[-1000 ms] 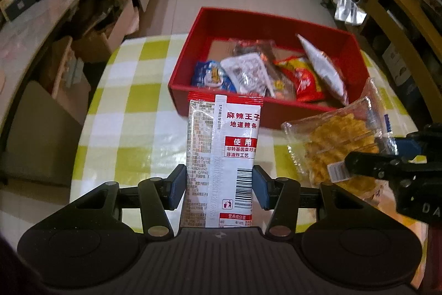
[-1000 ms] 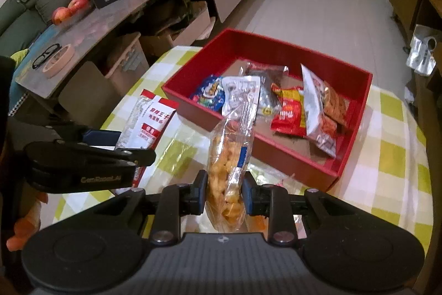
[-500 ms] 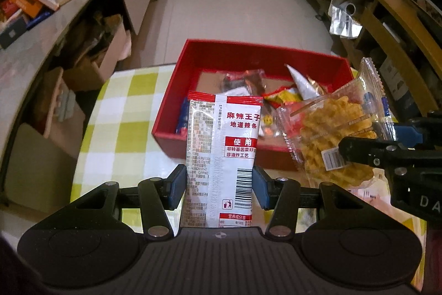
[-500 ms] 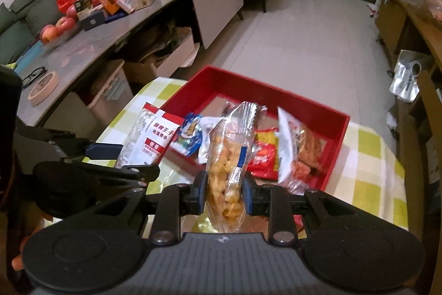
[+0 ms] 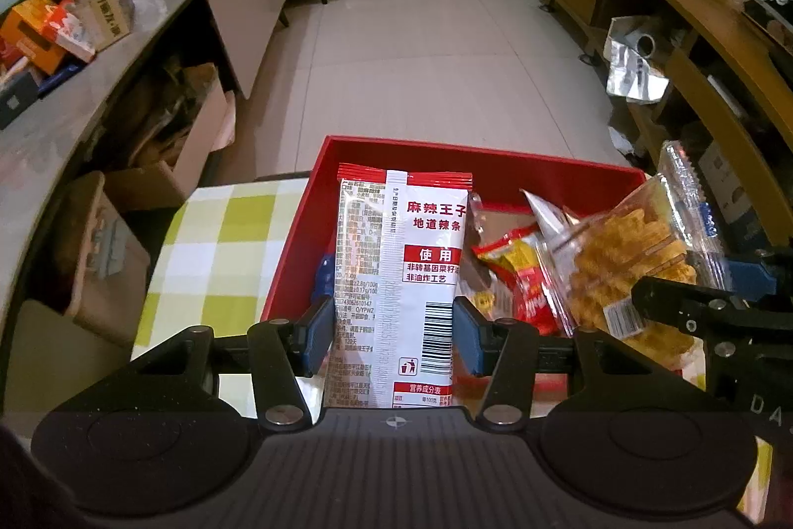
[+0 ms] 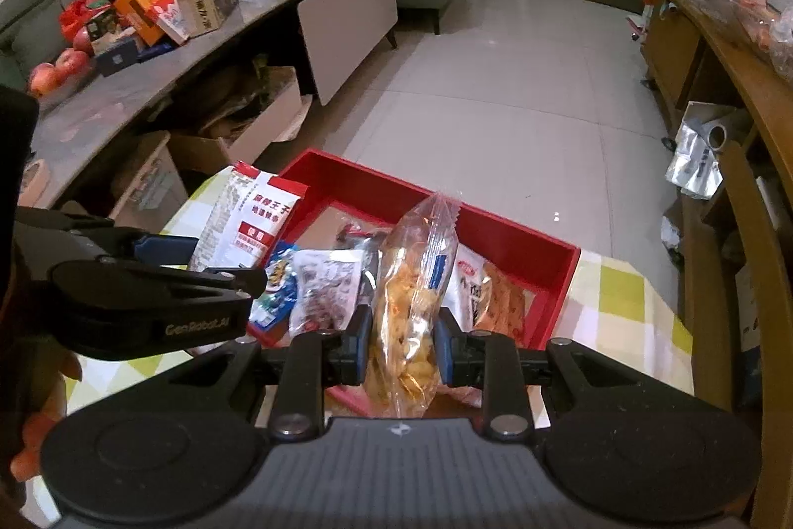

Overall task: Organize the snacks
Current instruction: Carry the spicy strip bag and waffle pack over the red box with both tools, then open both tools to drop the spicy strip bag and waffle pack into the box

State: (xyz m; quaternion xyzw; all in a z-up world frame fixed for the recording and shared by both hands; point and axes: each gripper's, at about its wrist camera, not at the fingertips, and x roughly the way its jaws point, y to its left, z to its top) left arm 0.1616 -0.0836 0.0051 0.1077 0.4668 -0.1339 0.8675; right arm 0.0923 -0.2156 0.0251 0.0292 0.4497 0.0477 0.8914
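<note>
Left wrist view: white-and-red strip-snack packet, upright, clamped at its lower edges by my left gripper, hanging over the red tray.

Right wrist view: clear bag of yellow crisps, pinched narrow at mid-height in my right gripper, also above the tray, near its front wall.

Tray contents: several loose packets already crowding the floor; it sits on the checked table.

Risks, as I judge them:
- The crisp bag is squeezed hard, so its contents may crush.
- Both grippers sit close together and could collide.
- Packets let go too near the front wall could tip out onto the table.
</note>
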